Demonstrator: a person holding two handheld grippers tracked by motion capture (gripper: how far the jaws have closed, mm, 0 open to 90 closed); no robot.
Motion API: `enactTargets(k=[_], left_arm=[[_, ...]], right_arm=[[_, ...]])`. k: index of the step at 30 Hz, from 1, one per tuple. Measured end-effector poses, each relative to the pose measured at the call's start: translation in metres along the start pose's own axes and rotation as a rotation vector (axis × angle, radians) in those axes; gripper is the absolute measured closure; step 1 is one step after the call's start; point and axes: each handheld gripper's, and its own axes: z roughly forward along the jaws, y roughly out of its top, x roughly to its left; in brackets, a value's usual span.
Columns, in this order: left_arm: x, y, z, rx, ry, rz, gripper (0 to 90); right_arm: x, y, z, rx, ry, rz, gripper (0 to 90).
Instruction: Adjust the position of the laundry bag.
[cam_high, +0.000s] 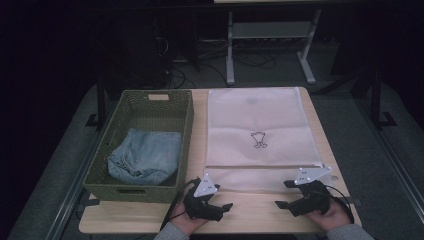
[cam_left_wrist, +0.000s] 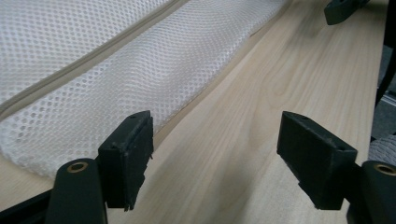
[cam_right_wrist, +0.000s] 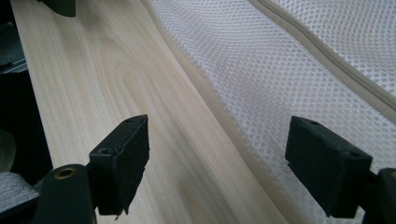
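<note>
My left gripper (cam_high: 216, 200) sits bottom center of the high view, jaws apart, nothing between them. My right gripper (cam_high: 290, 196) is at lower right, jaws apart too, empty. Both rest low over the wooden table (cam_high: 250, 220), just beside the near edge of the white mesh bag (cam_high: 257, 135), mid-frame. Green basket (cam_high: 186, 131) at left holds folded jeans (cam_high: 145, 155).

Folded jeans (cam_high: 145, 156) inside green woven basket (cam_high: 185, 135) on wooden table (cam_high: 260, 215).
</note>
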Motion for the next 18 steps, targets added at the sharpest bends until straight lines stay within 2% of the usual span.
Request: enactTargets(k=[4, 8, 18], left_arm=[[0.001, -0.001, 0.002, 0.013, 0.001, 0.002, 25.1], [0.001, -0.001, 0.000, -0.001, 0.001, -0.002, 25.0], [0.000, -0.003, 0.001, 0.012, 0.002, 0.011, 24.7]], right_arm=[[-0.002, -0.001, -0.002, -0.004, 0.001, -0.002, 20.2], [-0.003, 0.002, -0.003, -0.013, 0.000, 0.003, 20.0], [-0.012, 0.029, -0.013, -0.068, -0.050, -0.034, 19.4]])
